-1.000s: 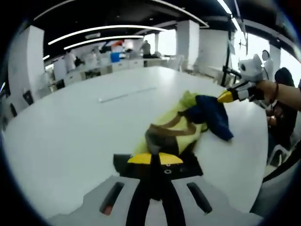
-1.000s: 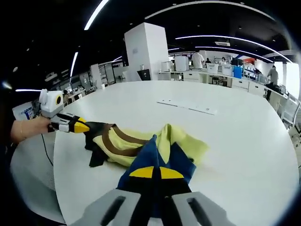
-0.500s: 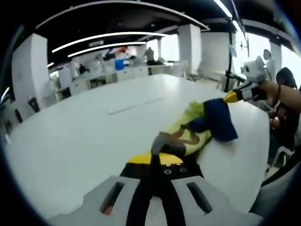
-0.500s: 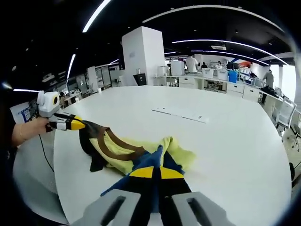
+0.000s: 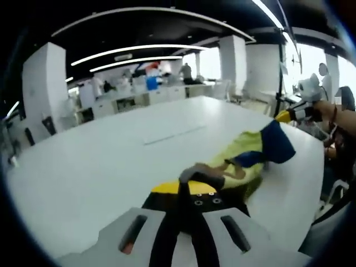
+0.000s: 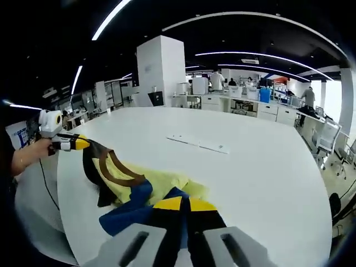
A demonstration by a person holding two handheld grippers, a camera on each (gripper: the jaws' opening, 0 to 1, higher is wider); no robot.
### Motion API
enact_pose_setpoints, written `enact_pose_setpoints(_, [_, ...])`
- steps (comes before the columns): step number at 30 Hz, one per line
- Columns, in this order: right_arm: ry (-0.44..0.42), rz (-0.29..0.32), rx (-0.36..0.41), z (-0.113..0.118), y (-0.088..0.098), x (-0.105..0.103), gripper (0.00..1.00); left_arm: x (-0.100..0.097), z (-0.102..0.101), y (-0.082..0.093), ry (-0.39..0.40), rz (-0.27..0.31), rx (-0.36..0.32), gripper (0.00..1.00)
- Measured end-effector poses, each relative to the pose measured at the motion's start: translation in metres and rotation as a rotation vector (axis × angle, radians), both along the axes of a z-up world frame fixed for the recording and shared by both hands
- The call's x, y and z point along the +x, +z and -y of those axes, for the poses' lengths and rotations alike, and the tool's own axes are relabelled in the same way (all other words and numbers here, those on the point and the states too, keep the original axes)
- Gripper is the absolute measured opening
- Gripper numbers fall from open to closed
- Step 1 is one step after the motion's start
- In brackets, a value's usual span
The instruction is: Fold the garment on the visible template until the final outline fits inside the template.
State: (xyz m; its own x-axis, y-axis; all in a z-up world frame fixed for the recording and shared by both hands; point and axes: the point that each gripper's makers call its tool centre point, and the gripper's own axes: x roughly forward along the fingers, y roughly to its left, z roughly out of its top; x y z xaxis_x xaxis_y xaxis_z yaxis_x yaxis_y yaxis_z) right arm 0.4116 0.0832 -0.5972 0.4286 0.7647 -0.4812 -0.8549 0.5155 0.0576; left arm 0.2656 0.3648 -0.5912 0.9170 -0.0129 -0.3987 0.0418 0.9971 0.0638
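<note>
Garment [image 6: 130, 186] stretched between 2 tongs above white surface [image 6: 250, 172]. Left tongs [image 5: 184, 188] clamp the brown-trimmed end, right tongs [image 6: 184, 204] clamp the blue end. Long axis runs tongs to tongs; neither hand nearer.

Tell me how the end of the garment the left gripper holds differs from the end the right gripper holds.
The end in the left gripper is dark with brown bands around yellow cloth; the end in the right gripper is blue. In the right gripper view, the left gripper's end hangs lifted off the white table, while the blue end bunches low by the right gripper's own jaws. Both are parts of one garment, each clamped in shut jaws.
</note>
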Motion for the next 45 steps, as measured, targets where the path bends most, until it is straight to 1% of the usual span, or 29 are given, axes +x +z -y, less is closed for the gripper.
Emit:
enact_pose_setpoints(3, [-0.021, -0.001, -0.005, 0.004, -0.001, 0.005, 0.00, -0.001, -0.004, -0.002, 0.009, -0.001, 0.003, 0.00])
enact_pose_setpoints(6, [-0.058, -0.015, -0.039, 0.012, -0.011, 0.012, 0.00, -0.003, -0.007, -0.008, 0.023, -0.014, -0.004, 0.00])
enact_pose_setpoints(9, [-0.078, -0.034, -0.046, 0.017, -0.021, 0.016, 0.00, -0.007, -0.010, -0.016, 0.032, -0.029, -0.016, 0.00])
enact_pose_setpoints(12, [-0.087, -0.050, -0.077, 0.021, -0.036, 0.018, 0.00, -0.011, -0.008, -0.024, 0.032, -0.048, -0.030, 0.00])
enact_pose_setpoints(14, [-0.095, -0.074, -0.092, 0.023, -0.048, 0.019, 0.00, -0.013, -0.007, -0.028, 0.031, -0.058, -0.039, 0.00])
enact_pose_setpoints(17, [-0.102, -0.106, -0.123, 0.025, -0.066, 0.019, 0.00, -0.015, -0.004, -0.030, 0.024, -0.062, -0.040, 0.00])
enact_pose_setpoints(21, [-0.094, -0.124, -0.129, 0.023, -0.079, 0.015, 0.00, -0.015, -0.002, -0.031, 0.021, -0.064, -0.040, 0.00])
enact_pose_setpoints(27, [-0.092, -0.133, -0.122, 0.023, -0.082, 0.014, 0.00, -0.015, -0.003, -0.032, 0.028, -0.063, -0.051, 0.00])
enact_pose_setpoints(30, [-0.088, -0.138, -0.097, 0.021, -0.076, 0.011, 0.01, -0.015, -0.002, -0.032, 0.035, -0.061, -0.064, 0.00])
enact_pose_setpoints(32, [-0.090, -0.126, -0.083, 0.019, -0.069, 0.010, 0.09, -0.015, -0.002, -0.032, 0.040, -0.058, -0.076, 0.00])
enact_pose_setpoints(35, [-0.085, -0.122, -0.065, 0.015, -0.059, 0.007, 0.18, -0.014, -0.003, -0.032, 0.044, -0.056, -0.080, 0.00])
enact_pose_setpoints(37, [-0.076, -0.125, -0.055, 0.011, -0.054, 0.002, 0.24, -0.014, -0.003, -0.032, 0.043, -0.056, -0.078, 0.00])
enact_pose_setpoints(39, [-0.044, -0.117, -0.038, 0.003, -0.046, -0.008, 0.27, -0.015, -0.002, -0.032, 0.041, -0.057, -0.076, 0.00])
enact_pose_setpoints(40, [-0.023, -0.118, -0.038, -0.002, -0.044, -0.014, 0.28, -0.015, -0.001, -0.032, 0.041, -0.058, -0.075, 0.00])
enact_pose_setpoints(42, [-0.009, -0.117, -0.036, -0.006, -0.042, -0.019, 0.28, -0.015, -0.001, -0.032, 0.040, -0.059, -0.074, 0.00])
enact_pose_setpoints(43, [0.022, -0.119, -0.037, -0.012, -0.042, -0.026, 0.28, -0.015, -0.001, -0.033, 0.040, -0.060, -0.073, 0.00])
enact_pose_setpoints(45, [0.056, -0.132, -0.042, -0.021, -0.043, -0.035, 0.28, -0.016, 0.000, -0.033, 0.039, -0.062, -0.072, 0.00])
